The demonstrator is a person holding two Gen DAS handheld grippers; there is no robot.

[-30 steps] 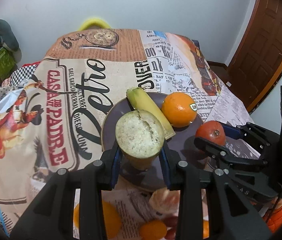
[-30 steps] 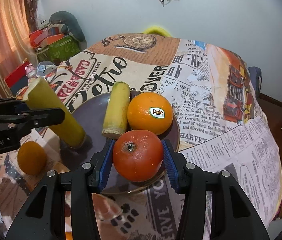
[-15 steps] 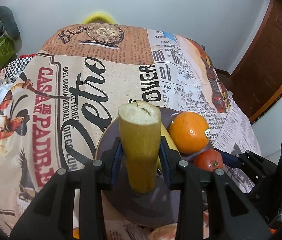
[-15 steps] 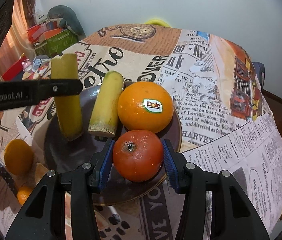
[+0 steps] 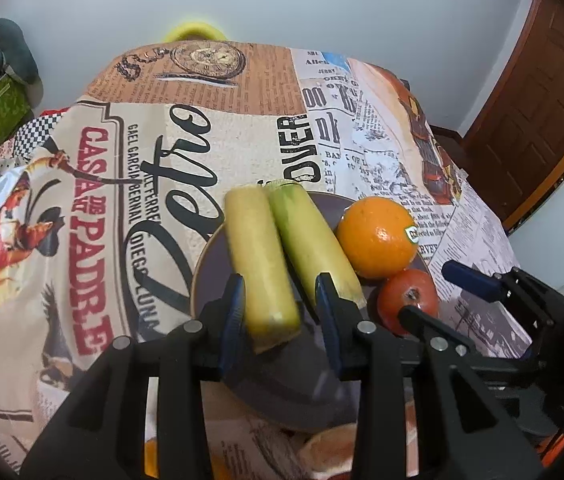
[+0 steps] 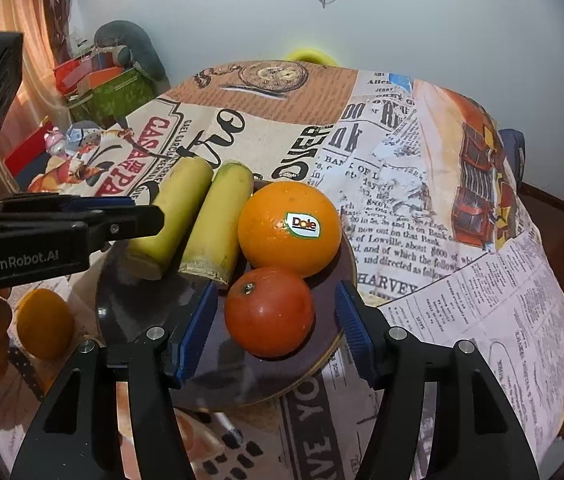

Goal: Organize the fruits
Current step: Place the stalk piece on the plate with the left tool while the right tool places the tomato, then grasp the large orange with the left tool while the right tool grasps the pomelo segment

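A dark round plate holds two yellow-green cane pieces, a Dole orange and a red tomato. My left gripper is open around the near end of the left cane piece, which lies on the plate beside the other piece. My right gripper is open, its blue pads standing apart from the tomato on both sides.
The table carries a newspaper-print cloth. Loose oranges lie on it near the plate's near left side. Boxes and clutter stand at the far left, a wooden door at the right.
The left gripper laid its cane piece down on the plate beside the other and opened. The right gripper opened off the tomato, which now rests on the plate.
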